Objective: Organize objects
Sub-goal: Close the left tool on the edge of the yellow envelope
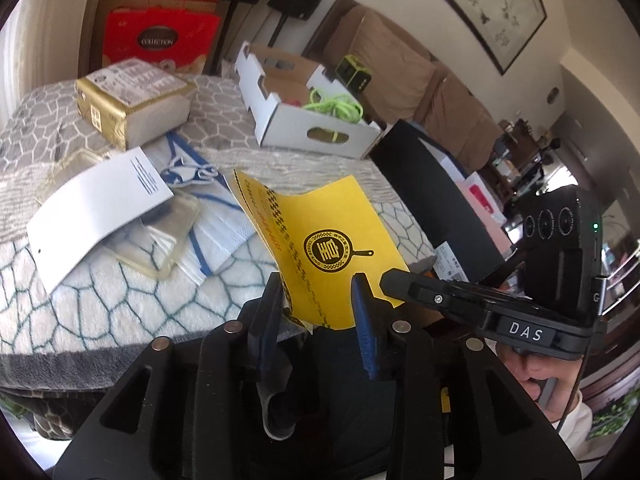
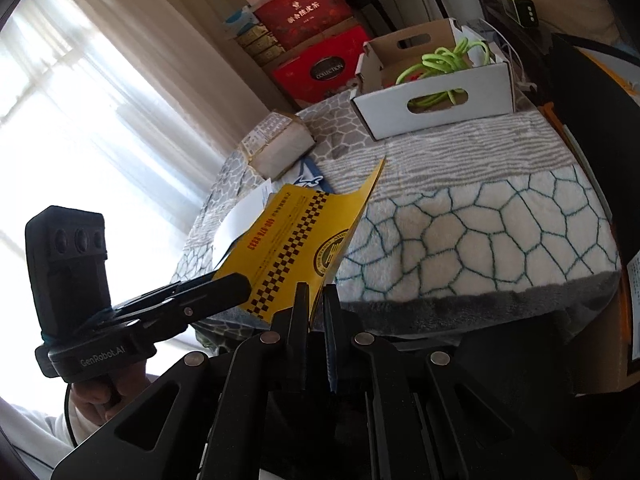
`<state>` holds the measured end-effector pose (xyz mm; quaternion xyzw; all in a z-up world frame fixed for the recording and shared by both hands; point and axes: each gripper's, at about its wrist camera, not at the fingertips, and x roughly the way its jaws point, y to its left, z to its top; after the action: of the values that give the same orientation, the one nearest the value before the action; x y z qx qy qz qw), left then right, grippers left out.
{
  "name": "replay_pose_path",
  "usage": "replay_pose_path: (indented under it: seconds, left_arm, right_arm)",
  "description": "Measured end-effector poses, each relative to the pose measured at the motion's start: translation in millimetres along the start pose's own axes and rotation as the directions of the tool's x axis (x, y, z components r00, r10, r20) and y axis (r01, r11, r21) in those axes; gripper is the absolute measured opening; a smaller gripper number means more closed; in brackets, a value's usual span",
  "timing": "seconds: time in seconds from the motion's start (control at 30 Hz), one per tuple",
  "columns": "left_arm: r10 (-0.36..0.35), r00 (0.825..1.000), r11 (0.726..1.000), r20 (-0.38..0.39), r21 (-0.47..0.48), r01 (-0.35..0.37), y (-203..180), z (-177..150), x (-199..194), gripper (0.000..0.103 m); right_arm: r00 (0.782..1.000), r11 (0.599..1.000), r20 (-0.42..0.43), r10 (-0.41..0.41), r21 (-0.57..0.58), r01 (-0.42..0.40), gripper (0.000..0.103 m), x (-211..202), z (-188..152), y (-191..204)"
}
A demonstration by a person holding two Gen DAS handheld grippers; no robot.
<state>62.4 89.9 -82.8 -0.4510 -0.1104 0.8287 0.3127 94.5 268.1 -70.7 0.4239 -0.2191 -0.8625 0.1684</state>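
Note:
A yellow paper sleeve with a black frying-pan logo and checkered stripes is held up above the blanket-covered table. My right gripper is shut on the sleeve's lower edge. In the left wrist view that gripper comes in from the right onto the sleeve's corner. My left gripper stands open. The sleeve's bottom edge hangs between its blue pads, which do not press on it. In the right wrist view the left gripper reaches in from the left, over the sleeve.
A white cardboard box with a green cable stands at the table's far side. A gold-wrapped pack, a white card, a clear plastic case and blue-edged masks lie left. Red gift boxes stand behind. A black box is right.

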Motion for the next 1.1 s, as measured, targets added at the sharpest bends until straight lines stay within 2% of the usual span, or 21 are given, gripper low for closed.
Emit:
replay_pose_path:
  seconds: [0.1,0.17,0.33,0.4,0.5,0.57,0.63,0.8,0.9,1.1]
  left_arm:
    - [0.024,1.000,1.000,0.010,-0.011,-0.024,8.1,3.2,-2.8,0.031]
    - [0.040,0.999,0.998,-0.009,-0.040,-0.041,19.3,3.8,-0.4,0.031]
    - [0.057,0.998,0.992,-0.005,-0.111,-0.057,40.8,2.1,-6.3,0.031]
    - [0.031,0.999,0.992,-0.016,-0.120,-0.032,41.7,0.5,-6.2,0.031]
    - [-0.053,0.996,0.992,-0.066,-0.121,0.045,32.4,-6.2,1.8,0.031]
    - [-0.102,0.990,0.990,-0.100,-0.107,0.091,18.9,-15.7,11.1,0.031]
    - [-0.116,0.983,0.991,-0.140,-0.085,0.105,6.1,-26.8,26.4,0.031]
    - [-0.183,0.959,0.979,-0.216,-0.132,0.157,-11.7,-52.0,58.3,0.031]
    - [-0.184,0.960,0.978,-0.209,-0.138,0.158,-19.1,-58.3,66.5,0.031]
    - [-0.195,0.977,0.949,-0.089,-0.269,0.165,-5.0,-50.1,69.3,0.031]
  right_arm:
    - [0.998,0.998,0.033,0.056,0.024,-0.057,0.006,-6.9,1.4,-3.4]
    - [0.996,0.996,0.050,0.078,0.045,-0.081,0.006,-11.7,2.9,-7.1]
    - [0.999,0.997,0.028,-0.041,0.068,0.039,0.006,-12.2,-1.2,-21.6]
    - [0.999,0.993,0.022,-0.038,0.115,0.035,0.006,-9.7,-5.6,-33.4]
    - [0.998,0.985,0.020,-0.059,0.163,0.055,0.006,-9.0,-12.4,-47.3]
    - [0.997,0.977,0.023,-0.072,0.204,0.066,0.006,-10.4,-17.5,-57.2]
    - [0.995,0.966,0.022,-0.095,0.245,0.087,0.006,-12.4,-23.8,-69.4]
    - [0.996,0.943,0.017,-0.088,0.325,0.078,0.006,-17.0,-37.0,-91.5]
    - [0.997,0.937,0.021,-0.069,0.345,0.057,0.006,-19.7,-40.5,-94.9]
    - [0.998,0.938,0.031,-0.051,0.344,0.037,0.006,-22.2,-41.6,-92.3]
